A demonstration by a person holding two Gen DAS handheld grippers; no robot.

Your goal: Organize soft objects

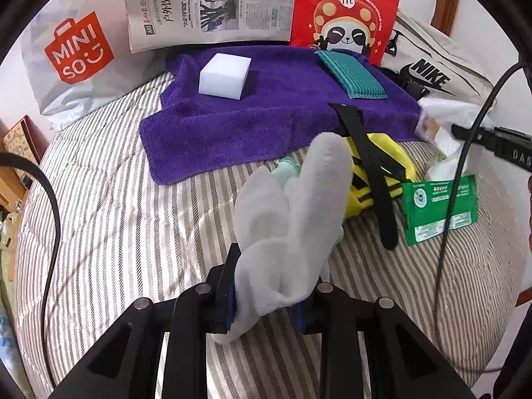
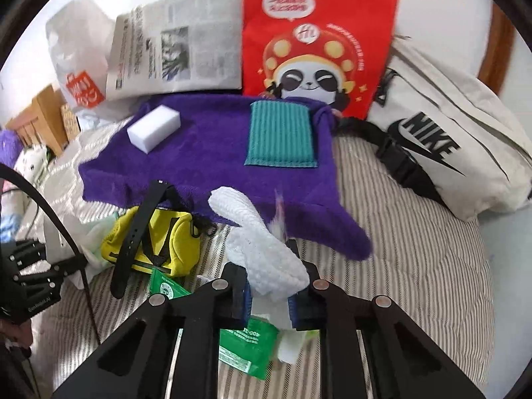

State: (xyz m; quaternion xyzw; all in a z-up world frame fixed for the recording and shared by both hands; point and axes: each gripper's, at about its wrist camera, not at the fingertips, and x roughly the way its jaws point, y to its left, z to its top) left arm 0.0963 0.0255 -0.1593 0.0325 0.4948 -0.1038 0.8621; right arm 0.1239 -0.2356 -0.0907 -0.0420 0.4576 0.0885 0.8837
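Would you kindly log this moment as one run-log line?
left tool: shut on white sock | right tool: shut on white cloth | purple towel: holds white sponge, teal cloth

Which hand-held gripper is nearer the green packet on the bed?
Right. The right hand-held gripper sits directly over the green packet, which shows just beneath it; the left hand-held gripper is farther off, with the packet ahead to its right.

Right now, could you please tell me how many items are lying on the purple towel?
2. A white sponge block lies on the purple towel's left part, and a teal ribbed cloth lies on its right part near the red bag. Nothing else shows there, though folds might hide something.
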